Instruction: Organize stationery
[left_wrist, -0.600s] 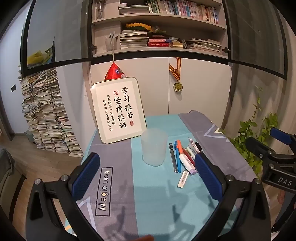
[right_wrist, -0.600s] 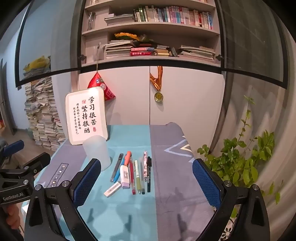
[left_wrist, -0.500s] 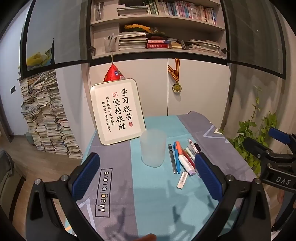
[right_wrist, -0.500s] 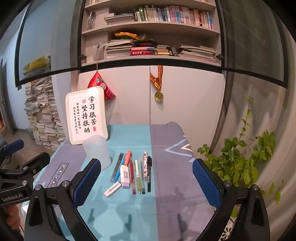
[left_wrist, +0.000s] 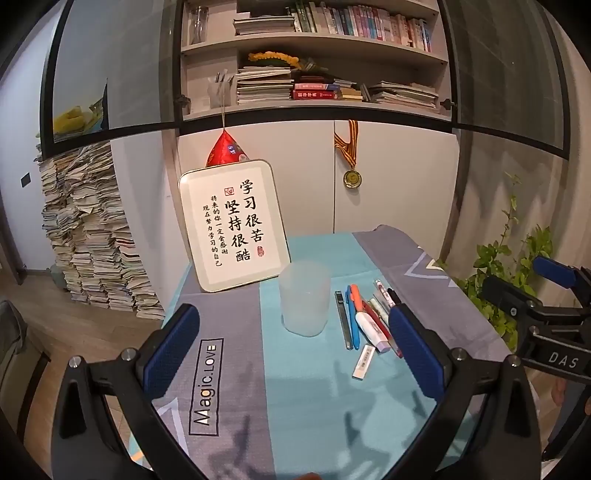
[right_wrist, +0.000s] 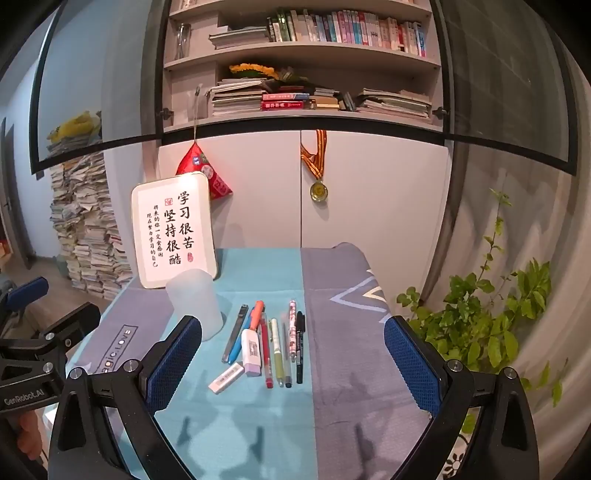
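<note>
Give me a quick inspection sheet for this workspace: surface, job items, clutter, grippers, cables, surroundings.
Surface: table under a teal and grey cloth.
Job's things: frosted cup upright; pens in a row beside it; white eraser lying in front of them.
Clutter: framed calligraphy sign propped behind the cup.
Grippers: left gripper open, empty; right gripper open, empty.
Cables: nothing seen.
Surroundings: bookshelf, hanging medal, paper stack, plant.
</note>
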